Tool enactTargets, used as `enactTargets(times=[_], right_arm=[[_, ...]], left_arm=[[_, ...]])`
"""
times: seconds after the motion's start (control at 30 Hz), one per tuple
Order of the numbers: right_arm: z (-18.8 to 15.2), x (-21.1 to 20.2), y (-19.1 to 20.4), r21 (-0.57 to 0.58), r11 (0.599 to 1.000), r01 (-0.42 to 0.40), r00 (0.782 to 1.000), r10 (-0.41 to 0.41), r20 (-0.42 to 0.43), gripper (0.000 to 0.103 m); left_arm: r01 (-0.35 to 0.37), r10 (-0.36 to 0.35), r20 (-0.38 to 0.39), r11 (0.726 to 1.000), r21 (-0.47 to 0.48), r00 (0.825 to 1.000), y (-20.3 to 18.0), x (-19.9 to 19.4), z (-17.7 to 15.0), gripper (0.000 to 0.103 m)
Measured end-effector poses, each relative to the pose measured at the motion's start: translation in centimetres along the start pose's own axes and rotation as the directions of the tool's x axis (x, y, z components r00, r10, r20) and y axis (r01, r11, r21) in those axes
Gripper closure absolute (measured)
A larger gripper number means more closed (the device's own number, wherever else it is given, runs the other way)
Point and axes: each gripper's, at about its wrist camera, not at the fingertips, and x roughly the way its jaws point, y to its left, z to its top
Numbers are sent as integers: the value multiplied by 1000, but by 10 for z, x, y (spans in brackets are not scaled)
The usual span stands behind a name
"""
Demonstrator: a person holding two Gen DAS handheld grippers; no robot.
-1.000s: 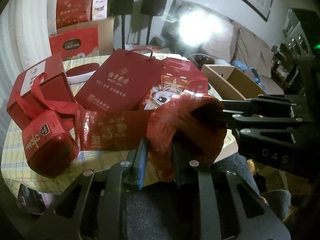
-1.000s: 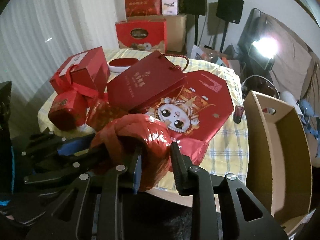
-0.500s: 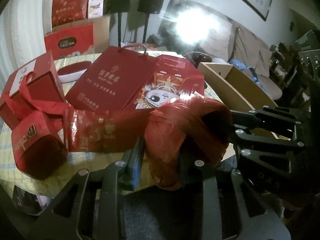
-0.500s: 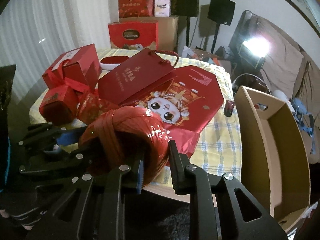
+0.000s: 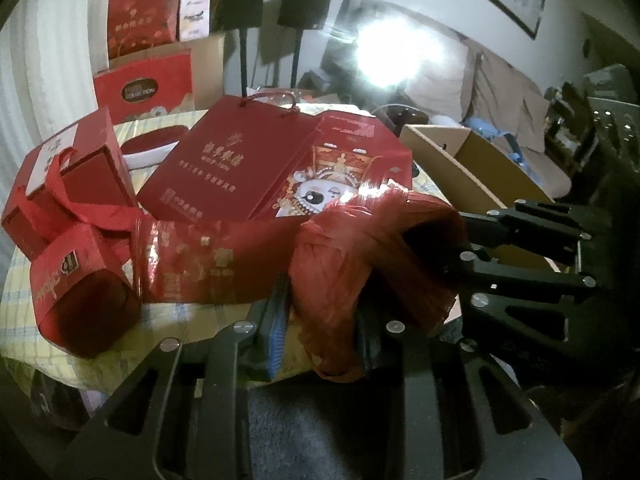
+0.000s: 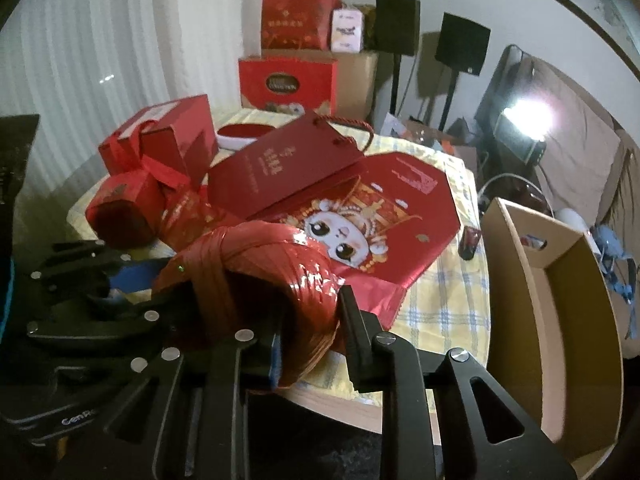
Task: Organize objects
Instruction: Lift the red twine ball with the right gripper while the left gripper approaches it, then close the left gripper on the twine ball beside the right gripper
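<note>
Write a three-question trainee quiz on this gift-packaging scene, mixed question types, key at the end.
1. True or false: both grippers grip the red raffia bundle.
2. What lies on the octagonal cartoon-face box? A) dark red gift bag B) a speaker C) a cushion
3. Fill in: the open cardboard box stands to the table's ____ in the right wrist view.

Key: 1 true, left gripper and right gripper both pinch it; 2 A; 3 right.

The room is dim. A lamp [image 5: 394,54] flares white at the upper right of the left view, washing out the sofa [image 5: 516,96] behind it, and glows smaller at right in the right view. Glare streaks the red plastic bundle [image 6: 256,276]. Both views bend strongly at dark rounded corners, and foreground metal blurs softly.
</note>
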Motion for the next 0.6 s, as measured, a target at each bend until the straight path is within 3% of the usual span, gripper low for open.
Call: enactTargets(times=[0.17, 0.6], right_arm=[[-7, -3, 5, -19, 1000, 7, 999, -6, 47, 80], [-20, -32, -14, 13, 1000, -7, 993, 5, 122, 80]], left_arm=[[-45, 43, 27, 998, 53, 999, -7, -1, -9, 77], [-119, 111, 97, 989, 86, 989, -42, -19, -10, 80]])
